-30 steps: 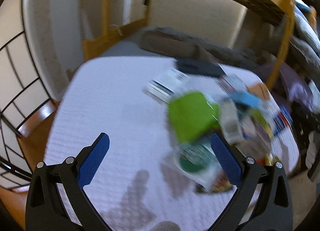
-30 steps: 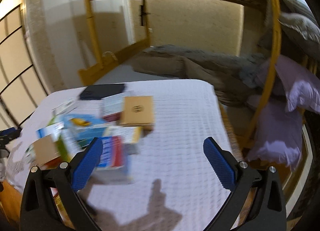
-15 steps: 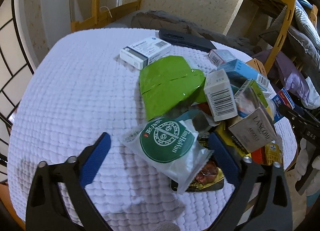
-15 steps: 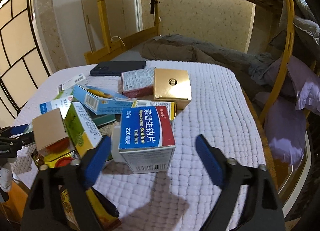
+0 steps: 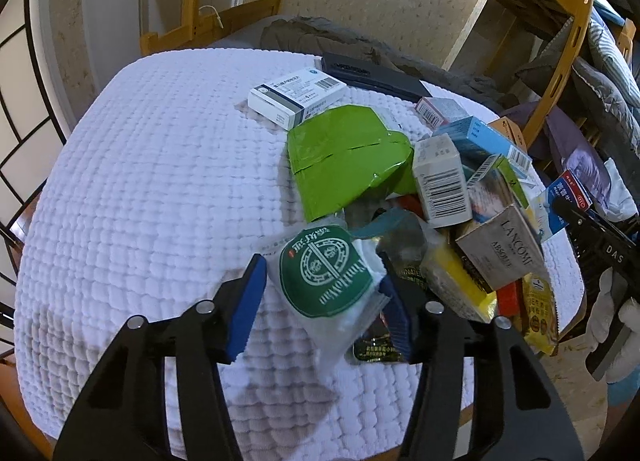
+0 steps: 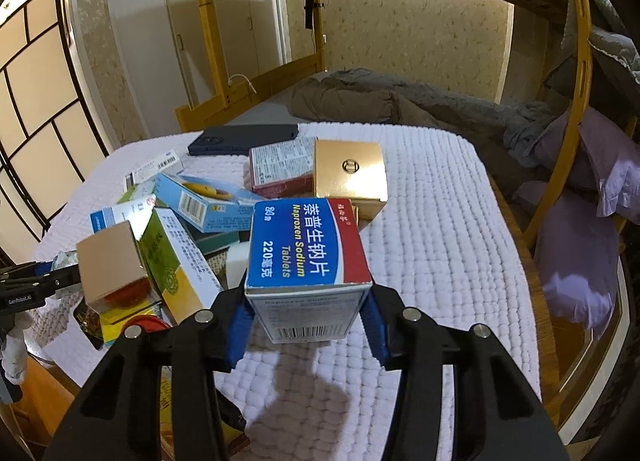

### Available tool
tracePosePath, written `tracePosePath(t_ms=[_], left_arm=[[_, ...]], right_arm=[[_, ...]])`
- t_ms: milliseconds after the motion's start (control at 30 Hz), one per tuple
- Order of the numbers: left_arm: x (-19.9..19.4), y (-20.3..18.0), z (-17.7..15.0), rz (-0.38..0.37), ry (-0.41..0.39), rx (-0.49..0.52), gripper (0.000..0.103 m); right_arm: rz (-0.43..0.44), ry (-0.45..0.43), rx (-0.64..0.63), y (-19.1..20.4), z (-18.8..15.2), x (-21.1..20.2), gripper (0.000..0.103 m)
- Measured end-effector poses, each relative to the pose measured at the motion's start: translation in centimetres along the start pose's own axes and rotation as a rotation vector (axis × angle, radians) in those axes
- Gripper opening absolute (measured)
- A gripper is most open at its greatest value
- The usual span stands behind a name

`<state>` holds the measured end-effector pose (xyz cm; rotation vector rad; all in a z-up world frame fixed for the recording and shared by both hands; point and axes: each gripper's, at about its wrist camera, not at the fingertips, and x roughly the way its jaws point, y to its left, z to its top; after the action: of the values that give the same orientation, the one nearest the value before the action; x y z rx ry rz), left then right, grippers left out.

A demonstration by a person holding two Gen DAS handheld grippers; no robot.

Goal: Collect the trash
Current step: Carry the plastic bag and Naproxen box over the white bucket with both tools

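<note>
Left gripper [image 5: 322, 293]: angled steeply down toward the near edge of the pile, black arms rising from the bottom of the view, blue pads converging. Jaws closing around the clear packet with the green round label [image 5: 326, 285]; the right pad touches the packet's edge, the left pad stands just beside it with a sliver of white cover showing between. Narrow, not yet pinching from both sides.

Right gripper [image 6: 306, 311]: tilted down at a gentler slant, arms spread from the bottom corners of its view. Jaws closing on the blue and red Naproxen Sodium box [image 6: 306, 253]; both blue pads sit against the lower side walls of the box, barcode end facing the camera. Box stands on the white quilted cover [image 6: 432, 245], at the near right edge of the pile.

Trash pile, centre of the cover:
- green flattened carton [image 5: 348, 157], behind the packet
- white medicine box with blue stripe [image 5: 296, 97], far side
- white box with barcode [image 5: 440, 185], upright
- Lancome box [image 5: 504, 249], tilted
- gold box [image 6: 350, 173], behind the Naproxen box
- light blue box [image 6: 200, 203], lying flat
- dark flat case [image 6: 244, 139], at the far edge

Surroundings: wooden bunk frame [image 6: 572, 73], grey bedding [image 6: 380, 101] beyond the cover
</note>
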<state>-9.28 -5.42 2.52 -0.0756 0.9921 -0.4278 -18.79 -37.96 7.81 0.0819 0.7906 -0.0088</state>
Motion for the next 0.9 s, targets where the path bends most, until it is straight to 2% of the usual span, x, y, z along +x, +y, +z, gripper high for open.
tracePosePath(t_ms=[267, 533, 900], left_arm=[[-2.3, 0.5, -0.4, -0.015, -0.031, -0.025, 0.048], [-4.1, 0.3, -1.6, -0.027, -0.035, -0.028, 0.046], [-7.3, -1.3, -3.8, -0.057, -0.046, -0.003, 0.046]], right_arm=[[0.007, -0.029, 0.018, -0.2, 0.1, -2.3, 0.047], [0.028, -0.052, -0.040, 1.7, -0.7, -5.8, 0.047], [0.140, -0.027, -0.058, 4.6, -3.3, -9.7, 0.047]])
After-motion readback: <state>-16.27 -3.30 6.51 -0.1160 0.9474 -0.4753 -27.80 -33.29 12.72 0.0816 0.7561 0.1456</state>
